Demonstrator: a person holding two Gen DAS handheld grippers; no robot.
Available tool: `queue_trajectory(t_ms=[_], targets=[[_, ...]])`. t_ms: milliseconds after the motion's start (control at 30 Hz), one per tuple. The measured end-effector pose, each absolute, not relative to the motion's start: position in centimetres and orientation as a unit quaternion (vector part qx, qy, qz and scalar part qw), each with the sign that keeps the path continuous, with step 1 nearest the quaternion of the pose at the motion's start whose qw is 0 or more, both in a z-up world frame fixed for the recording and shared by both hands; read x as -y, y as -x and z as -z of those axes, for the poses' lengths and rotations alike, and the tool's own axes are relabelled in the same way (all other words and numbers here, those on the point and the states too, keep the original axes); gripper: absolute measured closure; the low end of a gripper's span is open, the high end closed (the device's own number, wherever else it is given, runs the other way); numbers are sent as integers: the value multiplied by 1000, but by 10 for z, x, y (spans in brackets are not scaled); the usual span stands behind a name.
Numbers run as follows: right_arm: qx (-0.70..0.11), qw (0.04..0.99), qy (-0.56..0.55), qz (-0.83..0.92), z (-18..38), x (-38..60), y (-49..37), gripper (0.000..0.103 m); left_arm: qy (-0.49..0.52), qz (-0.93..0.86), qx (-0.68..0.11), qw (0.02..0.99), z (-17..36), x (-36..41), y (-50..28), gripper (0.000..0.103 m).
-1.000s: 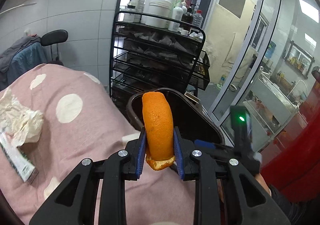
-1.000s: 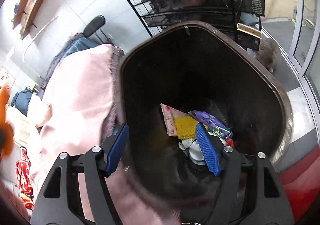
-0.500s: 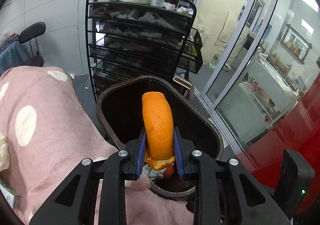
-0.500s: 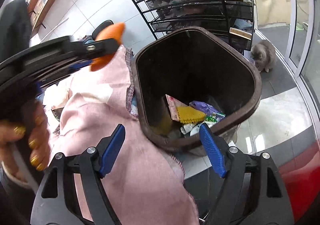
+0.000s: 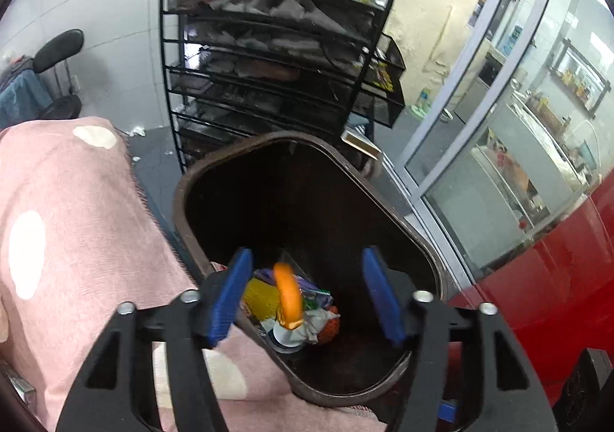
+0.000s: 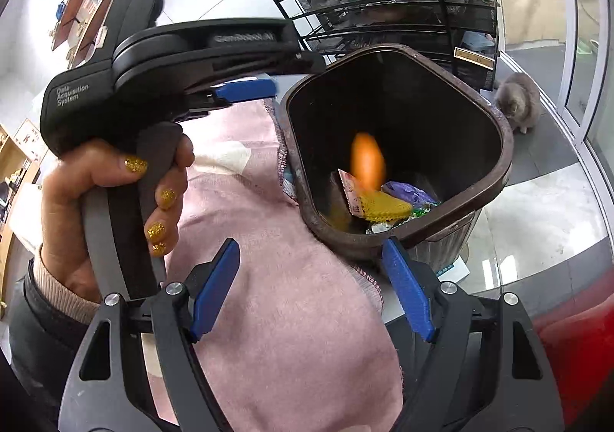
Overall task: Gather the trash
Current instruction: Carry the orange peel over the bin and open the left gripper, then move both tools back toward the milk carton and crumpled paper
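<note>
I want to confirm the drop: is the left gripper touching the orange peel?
Apart. In the left wrist view the left gripper is opening, and the orange peel falls clear of both pads into the bin.

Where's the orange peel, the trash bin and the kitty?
orange peel (image 5: 287,292): left wrist view, middle of the peel.
trash bin (image 6: 505,148): right wrist view, right rim.
cat (image 6: 518,101): right wrist view, its grey body.
</note>
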State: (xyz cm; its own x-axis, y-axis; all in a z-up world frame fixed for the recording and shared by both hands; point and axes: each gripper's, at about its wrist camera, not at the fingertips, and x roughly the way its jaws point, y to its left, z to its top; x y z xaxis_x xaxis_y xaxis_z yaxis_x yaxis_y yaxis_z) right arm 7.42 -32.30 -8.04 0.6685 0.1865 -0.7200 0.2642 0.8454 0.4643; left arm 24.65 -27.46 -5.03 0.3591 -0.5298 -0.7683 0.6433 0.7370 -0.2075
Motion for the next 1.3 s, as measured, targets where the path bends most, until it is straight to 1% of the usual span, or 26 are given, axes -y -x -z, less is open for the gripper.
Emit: queue_trajectory(t_ms=[133,233,300,367,533,667,767,967,1100,1300], targets=[[-409,869,-278,22,82,322,-75,26,-46,338,-431,835,43,255,-243,34],[-406,871,-275,14,79,317,-76,26,-57,332,-396,854,29,237,-228,32],[-402,874,-271,9,75,313,-74,26,-68,323,-367,869,20,221,-217,26],[-398,877,-269,5,73,310,-73,24,-62,306,-350,883,12,200,-210,24],[-399,880,-256,-10,67,298,-75,23,-19,278,-336,900,-5,145,-200,19],[-403,882,-241,-40,59,282,-84,23,-17,253,-328,910,-8,113,-188,15],[-406,885,-218,-75,50,261,-95,21,-23,221,-330,918,-3,89,-183,15],[-414,883,-174,-134,39,214,-120,21,-10,148,-349,925,13,31,-182,15],[-426,874,-162,-167,37,188,-141,21,-6,107,-363,926,23,-7,-184,15],[-442,869,-111,-191,38,152,-172,21,22,62,-379,923,34,-63,-189,15]])
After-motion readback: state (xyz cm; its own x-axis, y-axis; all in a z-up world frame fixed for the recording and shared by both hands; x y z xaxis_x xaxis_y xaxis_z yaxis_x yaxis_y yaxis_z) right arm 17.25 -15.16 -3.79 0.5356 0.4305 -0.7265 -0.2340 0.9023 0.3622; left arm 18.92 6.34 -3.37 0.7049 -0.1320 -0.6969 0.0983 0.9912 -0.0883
